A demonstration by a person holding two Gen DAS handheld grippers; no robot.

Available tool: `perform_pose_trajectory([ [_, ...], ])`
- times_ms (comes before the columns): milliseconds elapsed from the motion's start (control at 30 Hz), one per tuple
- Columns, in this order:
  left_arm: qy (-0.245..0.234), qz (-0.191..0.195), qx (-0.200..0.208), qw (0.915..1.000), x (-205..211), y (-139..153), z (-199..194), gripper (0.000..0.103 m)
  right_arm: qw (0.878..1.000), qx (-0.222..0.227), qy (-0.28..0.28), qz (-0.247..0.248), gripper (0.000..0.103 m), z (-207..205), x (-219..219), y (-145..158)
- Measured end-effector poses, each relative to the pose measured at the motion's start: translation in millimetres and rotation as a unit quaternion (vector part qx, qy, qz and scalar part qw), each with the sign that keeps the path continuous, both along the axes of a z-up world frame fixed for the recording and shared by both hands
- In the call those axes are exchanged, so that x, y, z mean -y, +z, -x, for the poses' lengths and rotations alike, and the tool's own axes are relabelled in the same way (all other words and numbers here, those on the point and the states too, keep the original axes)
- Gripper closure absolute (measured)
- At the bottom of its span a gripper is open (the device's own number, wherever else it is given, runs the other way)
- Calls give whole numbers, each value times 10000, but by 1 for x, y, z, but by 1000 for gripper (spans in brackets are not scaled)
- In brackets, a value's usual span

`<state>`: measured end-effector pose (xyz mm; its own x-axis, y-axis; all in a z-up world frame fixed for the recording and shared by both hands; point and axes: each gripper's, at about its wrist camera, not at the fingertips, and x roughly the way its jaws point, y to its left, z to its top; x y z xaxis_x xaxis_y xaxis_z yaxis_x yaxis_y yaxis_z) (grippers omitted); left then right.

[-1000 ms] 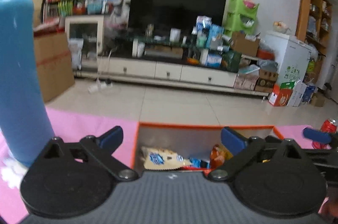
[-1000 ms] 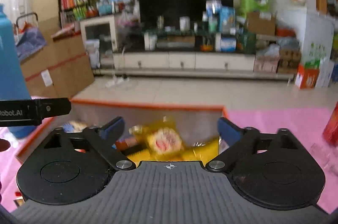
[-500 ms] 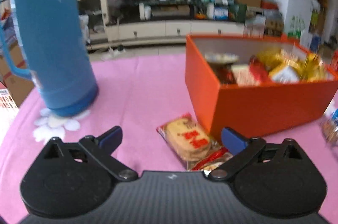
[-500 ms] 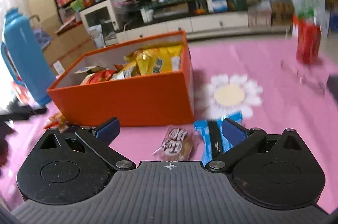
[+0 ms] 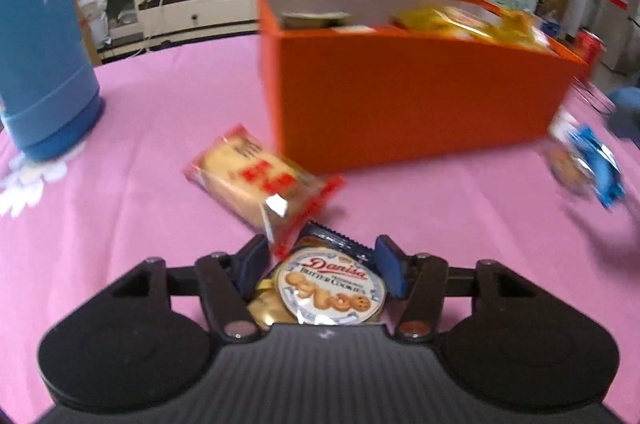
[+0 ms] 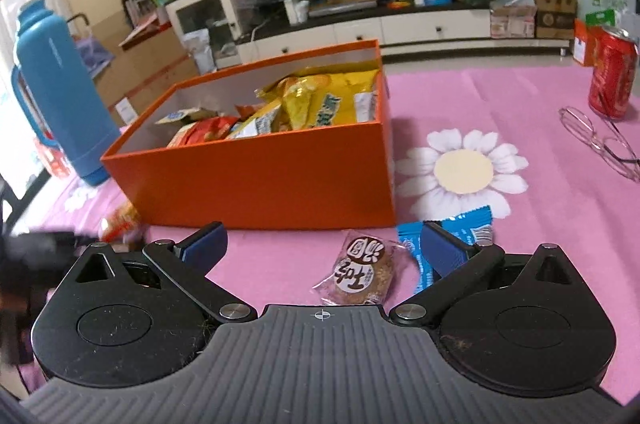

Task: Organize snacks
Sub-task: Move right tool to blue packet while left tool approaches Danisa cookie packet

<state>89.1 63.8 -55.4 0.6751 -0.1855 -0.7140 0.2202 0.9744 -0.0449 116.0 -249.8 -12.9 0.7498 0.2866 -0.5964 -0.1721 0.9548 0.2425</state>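
The left gripper (image 5: 318, 262) hangs low over the pink tablecloth (image 5: 128, 183), its two blue pads set narrowly on either side of a round Danisa butter cookie packet (image 5: 332, 290); the pads sit just beside the packet's edges, but whether they actually press on it cannot be told. A gold-wrapped piece (image 5: 262, 304) lies under the packet's left edge. Just ahead of the left gripper lies a clear wrapper with red print holding a pale biscuit (image 5: 256, 179), its far corner close to the near wall of the orange box (image 5: 420, 103). The box stands open on the cloth and is filled with snacks, among them yellow bags (image 6: 320, 99) at its right end and red and white packets (image 6: 208, 131) toward the left. A tall blue thermos (image 5: 40, 35) stands on the cloth to the left of the box, well apart from it. The right gripper (image 6: 322, 248) is spread wide and holds nothing. Between its fingers, on the cloth, lies a small clear packet with a round brown cookie (image 6: 362, 274), and just beside that, partly under the right finger, a blue wrapped snack (image 6: 456, 236); both lie in front of the box's near wall, close to its right corner. Farther right a white daisy print (image 6: 460, 167) shows on the cloth, and beyond it a pair of glasses (image 6: 600, 143) rests next to a red soda can (image 6: 614, 71).
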Motion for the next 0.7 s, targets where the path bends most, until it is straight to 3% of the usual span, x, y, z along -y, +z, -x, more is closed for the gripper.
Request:
perform_pose_trajectory([
  [167,-251,81,-189,9995,30,3,48,46,9988,-212,-182,-398,10,-3,16,-5],
  [233,-170,109,-132,9997,29,11,55,34,9981,-251,-229,-511,10,-2,21,-6],
  [267,-32,22,-12,10000,24,16,52,34,9980,-238,-246,-537,10,-1,22,-5],
  [367,543,-252,347,9976,-3,32,24,34,9982,-152,-269,-520,10,2,25,-2],
  [533,1711,-375,405,9837,-68,45,-36,35,9982,-143,-313,-482,10,0,28,-2],
  [700,1635,-622,37,9846,-74,26,-113,35,9985,-215,-230,-442,10,-7,21,-6],
])
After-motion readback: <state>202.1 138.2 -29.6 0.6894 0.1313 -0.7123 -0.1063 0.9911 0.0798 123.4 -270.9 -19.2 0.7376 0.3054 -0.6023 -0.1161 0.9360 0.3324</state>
